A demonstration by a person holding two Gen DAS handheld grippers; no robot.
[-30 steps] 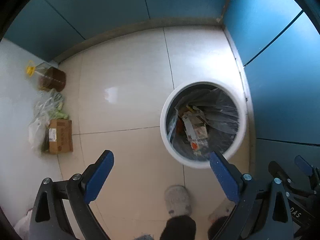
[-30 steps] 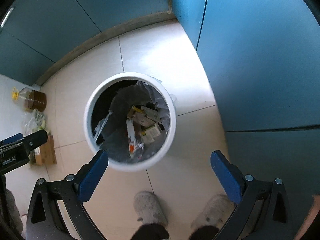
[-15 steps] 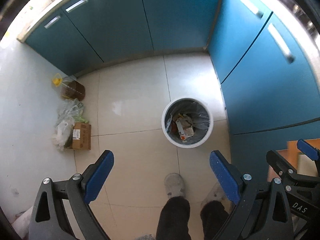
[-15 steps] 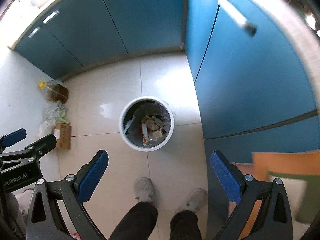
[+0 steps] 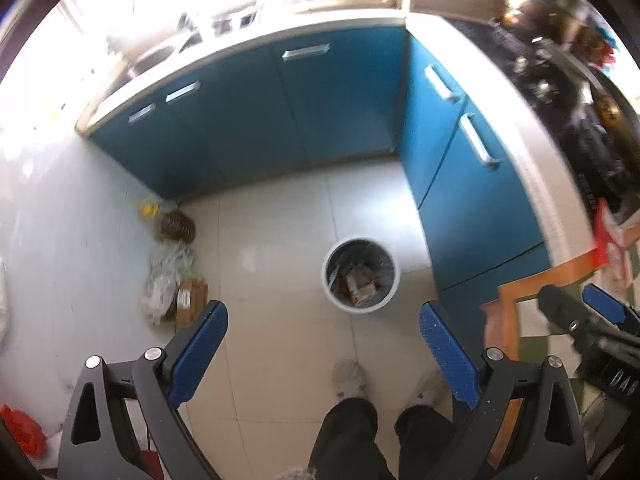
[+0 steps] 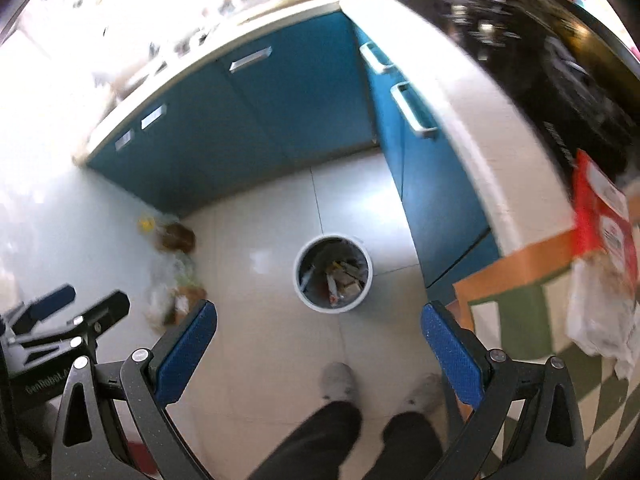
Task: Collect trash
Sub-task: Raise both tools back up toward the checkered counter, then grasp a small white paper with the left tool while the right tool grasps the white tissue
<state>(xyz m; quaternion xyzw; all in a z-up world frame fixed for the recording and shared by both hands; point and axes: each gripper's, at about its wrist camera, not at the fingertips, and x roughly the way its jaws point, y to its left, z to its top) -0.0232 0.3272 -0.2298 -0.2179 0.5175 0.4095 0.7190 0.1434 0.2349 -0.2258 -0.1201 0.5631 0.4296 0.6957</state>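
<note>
A white round bin (image 5: 361, 275) lined with a clear bag stands on the tiled floor far below, holding cartons and wrappers; it also shows in the right wrist view (image 6: 333, 273). My left gripper (image 5: 323, 354) is open and empty, high above the floor. My right gripper (image 6: 319, 350) is open and empty, also high up. A red and white packet (image 6: 604, 220) and a white plastic bag (image 6: 600, 316) lie on a checkered table (image 6: 520, 320) at the right.
Blue cabinets (image 5: 320, 108) line the back and right under a countertop. An oil bottle (image 5: 170, 224), plastic bags (image 5: 166, 276) and a small cardboard box (image 5: 190, 302) sit by the left wall. The person's feet (image 5: 350, 378) stand near the bin.
Both grippers have risen well away from the bin; it now looks small and far below. The countertop and the table at the right have come into view.
</note>
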